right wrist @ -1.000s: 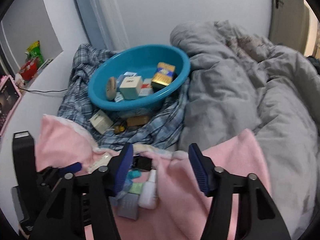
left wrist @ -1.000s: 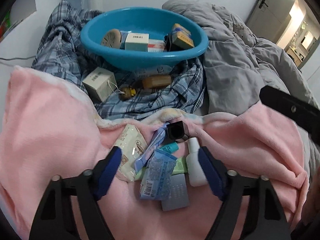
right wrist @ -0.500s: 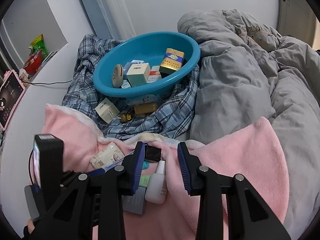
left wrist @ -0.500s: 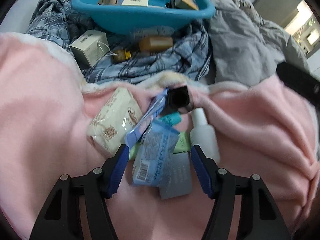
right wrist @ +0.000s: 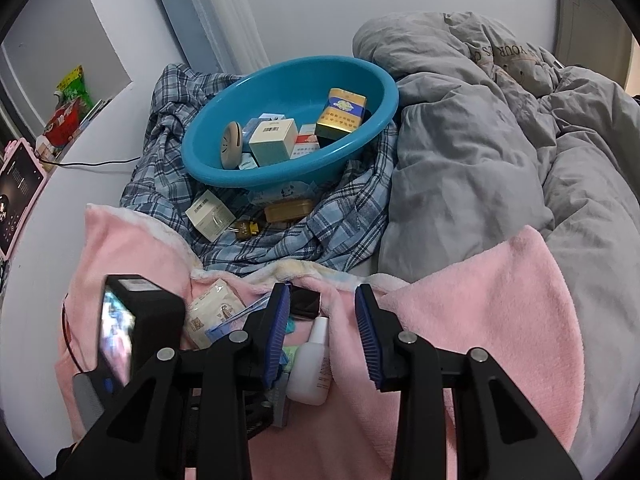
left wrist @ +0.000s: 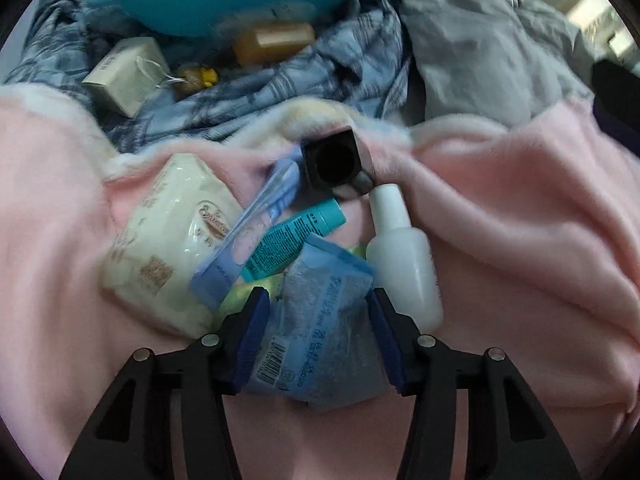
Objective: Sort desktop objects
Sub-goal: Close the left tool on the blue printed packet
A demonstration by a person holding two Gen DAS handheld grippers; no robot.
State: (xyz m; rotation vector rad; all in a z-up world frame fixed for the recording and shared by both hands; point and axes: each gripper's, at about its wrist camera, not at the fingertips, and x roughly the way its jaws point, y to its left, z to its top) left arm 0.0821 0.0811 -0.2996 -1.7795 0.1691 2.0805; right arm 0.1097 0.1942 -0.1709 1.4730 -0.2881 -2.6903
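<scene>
A pile of small items lies on a pink blanket (left wrist: 520, 208): a blue sachet (left wrist: 320, 320), a white bottle (left wrist: 404, 264), a teal tube (left wrist: 292, 240), a cream wipes pack (left wrist: 168, 240) and a black square cap (left wrist: 334, 158). My left gripper (left wrist: 316, 316) is open, its blue pads either side of the blue sachet. My right gripper (right wrist: 322, 316) is open above the white bottle (right wrist: 314, 364), not touching it. A blue basin (right wrist: 288, 120) holding several boxes sits farther back.
A plaid shirt (right wrist: 320, 220) under the basin holds a cream box (right wrist: 210, 214), an amber bottle (right wrist: 288, 210) and a small yellow trinket (right wrist: 246, 230). A grey duvet (right wrist: 500, 140) fills the right. The left gripper's body (right wrist: 132, 328) stands at the right view's lower left.
My left gripper has dropped down and forward onto the pile and narrowed around the blue sachet. My right gripper has narrowed its opening and shifted slightly toward the basin.
</scene>
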